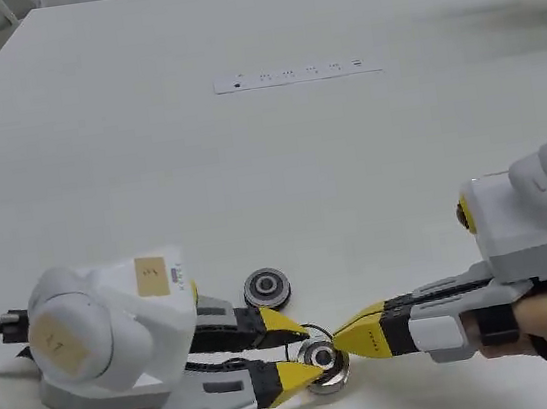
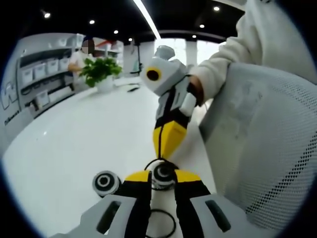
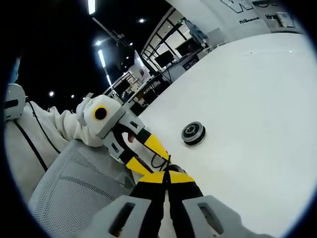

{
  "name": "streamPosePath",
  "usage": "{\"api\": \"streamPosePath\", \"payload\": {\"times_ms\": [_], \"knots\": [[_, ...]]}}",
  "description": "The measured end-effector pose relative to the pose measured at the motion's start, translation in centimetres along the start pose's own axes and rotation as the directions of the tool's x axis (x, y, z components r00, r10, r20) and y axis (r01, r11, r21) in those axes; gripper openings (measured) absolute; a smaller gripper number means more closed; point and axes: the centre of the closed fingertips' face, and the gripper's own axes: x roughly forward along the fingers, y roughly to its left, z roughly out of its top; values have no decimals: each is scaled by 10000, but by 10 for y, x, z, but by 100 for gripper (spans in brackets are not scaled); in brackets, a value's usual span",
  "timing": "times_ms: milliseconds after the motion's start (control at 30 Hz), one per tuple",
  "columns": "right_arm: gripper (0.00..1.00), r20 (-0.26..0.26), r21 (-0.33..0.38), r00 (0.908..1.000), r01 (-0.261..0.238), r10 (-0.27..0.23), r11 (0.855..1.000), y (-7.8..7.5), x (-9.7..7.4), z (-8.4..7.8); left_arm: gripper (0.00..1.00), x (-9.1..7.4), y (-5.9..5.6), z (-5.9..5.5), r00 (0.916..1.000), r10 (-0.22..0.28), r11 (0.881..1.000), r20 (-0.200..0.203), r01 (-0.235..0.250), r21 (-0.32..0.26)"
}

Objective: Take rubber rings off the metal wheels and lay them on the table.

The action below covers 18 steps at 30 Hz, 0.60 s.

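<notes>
Left tool [image 1: 312,347] clamping metal wheel [image 1: 323,358], right tool [image 1: 337,336] pinching its rubber ring [image 2: 148,163]

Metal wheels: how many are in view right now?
2. One metal wheel sits between the left gripper's jaws; the second wheel lies free on the table just beyond it. Another could hide under that gripper.

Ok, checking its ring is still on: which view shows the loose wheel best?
Right gripper view: the loose wheel lies unobstructed, dark ring around its rim. Head view shows it from above; left gripper view, beside its fingers.
</notes>
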Motion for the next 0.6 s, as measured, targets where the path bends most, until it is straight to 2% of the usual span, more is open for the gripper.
{"api": "streamPosePath", "payload": {"times_ms": [100, 300, 467, 600], "knots": [[0, 25, 18, 10000, 76, -76, 10000, -2, -2, 2, 24, -10, 5, 9, 9997, 152, 9997, 187, -155, 175], [0, -102, -180, 9998, 138, -140, 9997, 1, -6, 4, 35, -33, 11, 23, 9977, 349, 9993, 581, -355, 108], [0, -155, -549, 9996, 247, -256, 9982, 5, -10, 11, 42, -56, 16, 27, 9956, 668, 9975, 653, -681, 176], [0, -145, -734, 9994, 303, -315, 9968, 6, -14, 17, 56, -76, 19, 26, 9927, 982, 9951, 699, -984, -8]]}}
